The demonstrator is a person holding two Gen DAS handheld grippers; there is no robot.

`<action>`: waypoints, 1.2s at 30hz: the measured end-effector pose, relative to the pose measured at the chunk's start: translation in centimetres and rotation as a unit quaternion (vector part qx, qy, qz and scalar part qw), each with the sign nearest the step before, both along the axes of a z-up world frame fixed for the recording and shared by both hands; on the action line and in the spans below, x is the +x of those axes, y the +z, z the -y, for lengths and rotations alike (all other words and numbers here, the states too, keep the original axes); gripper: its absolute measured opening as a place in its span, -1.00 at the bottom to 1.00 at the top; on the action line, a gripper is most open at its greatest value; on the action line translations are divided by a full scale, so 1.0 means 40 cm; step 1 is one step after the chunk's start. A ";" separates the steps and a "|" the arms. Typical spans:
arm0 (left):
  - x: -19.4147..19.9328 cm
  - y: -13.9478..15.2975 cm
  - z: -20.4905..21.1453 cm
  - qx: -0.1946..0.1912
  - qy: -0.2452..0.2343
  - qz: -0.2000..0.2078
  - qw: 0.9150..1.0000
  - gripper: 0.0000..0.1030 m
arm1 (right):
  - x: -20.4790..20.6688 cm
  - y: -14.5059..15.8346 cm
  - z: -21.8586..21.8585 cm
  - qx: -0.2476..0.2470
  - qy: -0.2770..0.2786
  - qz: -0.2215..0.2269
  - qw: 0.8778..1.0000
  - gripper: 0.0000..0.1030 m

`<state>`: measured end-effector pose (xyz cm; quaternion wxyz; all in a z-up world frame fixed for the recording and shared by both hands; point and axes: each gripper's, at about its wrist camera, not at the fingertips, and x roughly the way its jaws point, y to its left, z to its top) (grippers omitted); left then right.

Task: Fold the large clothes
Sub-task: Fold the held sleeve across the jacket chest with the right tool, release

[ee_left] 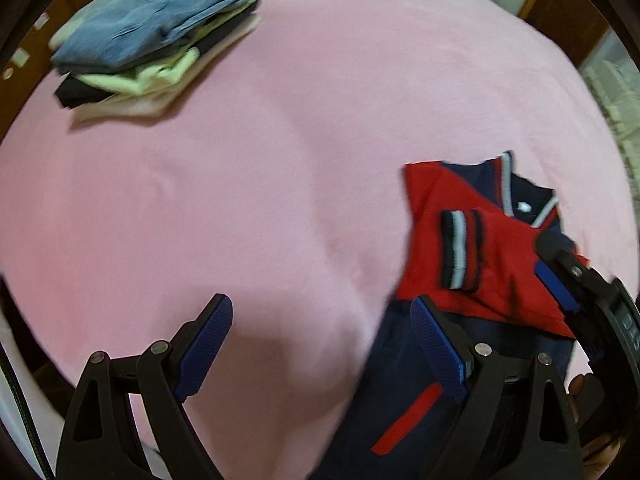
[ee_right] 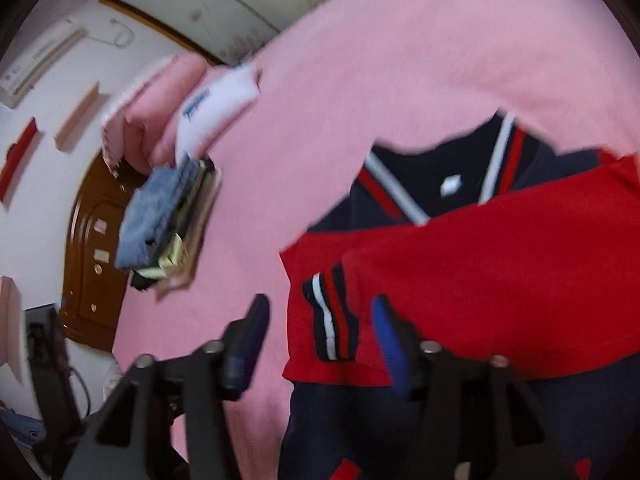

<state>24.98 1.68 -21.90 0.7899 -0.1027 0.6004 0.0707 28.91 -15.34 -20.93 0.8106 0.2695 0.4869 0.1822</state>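
A red and navy jacket (ee_left: 500, 256) with striped cuffs lies partly folded on the pink bed sheet (ee_left: 260, 160), at the right of the left wrist view. It also shows in the right wrist view (ee_right: 500, 288), with its red sleeves folded across the navy body. My left gripper (ee_left: 320, 344) is open and empty, its right finger over the jacket's navy hem. My right gripper (ee_right: 320, 340) is open and empty at the jacket's left edge; it also shows in the left wrist view (ee_left: 560, 276).
A stack of folded clothes (ee_left: 160, 48) with a blue denim piece on top sits at the far left of the bed; it also shows in the right wrist view (ee_right: 168, 216). A white pillow (ee_right: 220, 112) lies behind it. A brown wooden door (ee_right: 92, 260) stands beyond the bed.
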 end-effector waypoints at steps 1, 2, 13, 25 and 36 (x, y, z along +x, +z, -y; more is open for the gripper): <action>0.011 0.001 0.015 -0.019 -0.014 0.004 1.000 0.74 | -0.008 0.016 0.019 -0.011 -0.011 0.012 1.000 0.18; 0.021 0.001 0.029 -0.034 -0.026 0.006 0.999 0.74 | -0.013 0.024 0.037 -0.028 -0.023 0.017 0.999 0.18; 0.237 -0.156 0.277 -0.025 -0.095 -0.029 0.995 0.06 | 0.058 -0.143 0.200 -0.033 0.001 -0.096 0.995 -1.00; 0.238 -0.171 0.302 0.018 -0.081 -0.017 0.996 0.11 | 0.001 -0.075 0.460 -0.113 -0.215 -0.048 0.969 -0.99; 0.218 -0.185 0.317 0.005 -0.028 -0.027 0.999 0.16 | 0.124 -0.162 0.294 -0.074 -0.019 -0.083 0.994 -1.00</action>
